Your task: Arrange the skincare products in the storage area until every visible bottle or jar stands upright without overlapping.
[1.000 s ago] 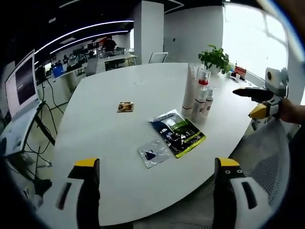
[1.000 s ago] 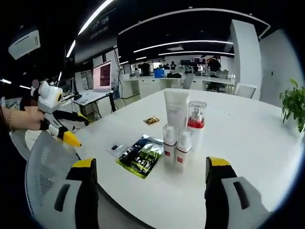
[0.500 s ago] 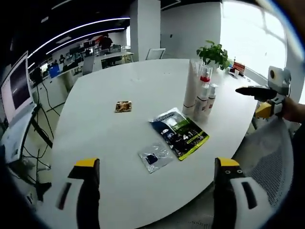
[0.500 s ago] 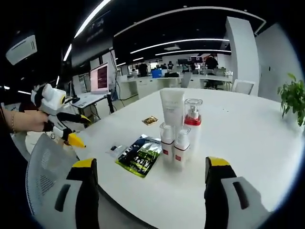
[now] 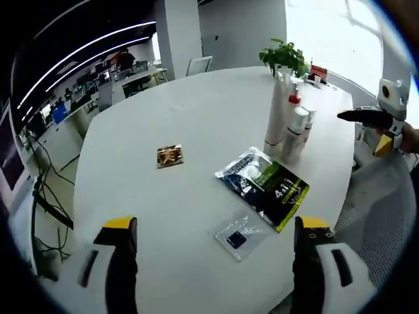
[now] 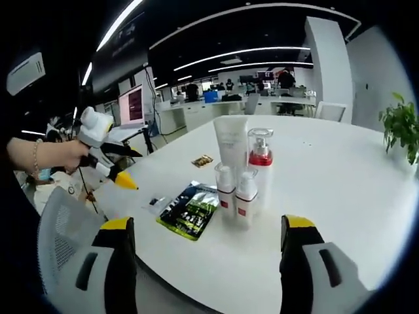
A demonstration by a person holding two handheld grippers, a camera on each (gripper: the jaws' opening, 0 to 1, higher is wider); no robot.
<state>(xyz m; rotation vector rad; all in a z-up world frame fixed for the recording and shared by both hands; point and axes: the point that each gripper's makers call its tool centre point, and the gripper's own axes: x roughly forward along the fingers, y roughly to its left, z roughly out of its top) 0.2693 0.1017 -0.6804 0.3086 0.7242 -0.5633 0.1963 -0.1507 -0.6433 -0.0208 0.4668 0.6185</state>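
Note:
A tall white tube (image 6: pixel 232 143), a clear pump bottle with a red band (image 6: pixel 259 165) and two small white bottles with red labels (image 6: pixel 237 198) stand upright in a tight group on the white table (image 6: pixel 327 176). The same group (image 5: pixel 290 119) stands at the table's right side in the left gripper view. My left gripper (image 5: pixel 213 258) is open, over the table's near edge, nothing between its jaws. My right gripper (image 6: pixel 209 261) is open, short of the bottles. The other gripper (image 6: pixel 108 154) is held by a hand at the left.
A dark and green flat packet (image 5: pixel 263 186), a small clear sachet (image 5: pixel 239 235) and a small gold sachet (image 5: pixel 169 156) lie on the table. A potted plant (image 5: pixel 283 57) stands at the far edge. A grey mesh chair back (image 6: pixel 62 245) is close by. Desks and monitors fill the office behind.
The left view has moved forward and over the table, so the packets look nearer. In the right view the bottles sit slightly closer and the other gripper has come further in.

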